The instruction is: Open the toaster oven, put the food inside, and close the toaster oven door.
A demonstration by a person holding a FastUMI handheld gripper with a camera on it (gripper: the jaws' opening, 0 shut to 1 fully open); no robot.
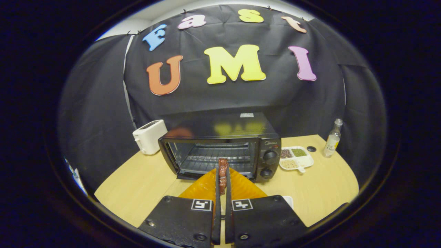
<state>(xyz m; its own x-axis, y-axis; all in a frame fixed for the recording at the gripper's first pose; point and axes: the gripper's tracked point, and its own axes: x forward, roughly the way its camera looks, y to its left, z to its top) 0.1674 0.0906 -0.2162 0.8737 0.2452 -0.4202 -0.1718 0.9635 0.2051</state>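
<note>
Toaster (149,136): white, on the tabletop (137,186), just left of the oven, at the back.
Oven (220,151): black, in the middle, beyond the fingers. The door looks open, because the racks inside show plainly. I cannot see the door itself.
Fingers (222,186): pressed close, pinching a thin brown piece of food (223,169) that sticks up between the tips. It sits right in front of the oven mouth.
Orange thing (241,187): it lies under the fingers, in front of the oven. It may be the lowered door or a plate. I cannot tell.
Knobs (269,156): two, on the right side of the oven front.
Tray (297,157): white, with small heaps in its parts, just right of the oven.
Bottle (332,139): clear, upright, farther right, near a small dark cap (311,148).
What could go wrong: the food is thin, and only a little of it is held. It could slip out if the fingers tilt or bump the oven frame. It could also fall short, onto the orange thing, if it is let go too soon.
Hard to see: how much of the food sits hidden between the fingers. The back of the oven is dark.
</note>
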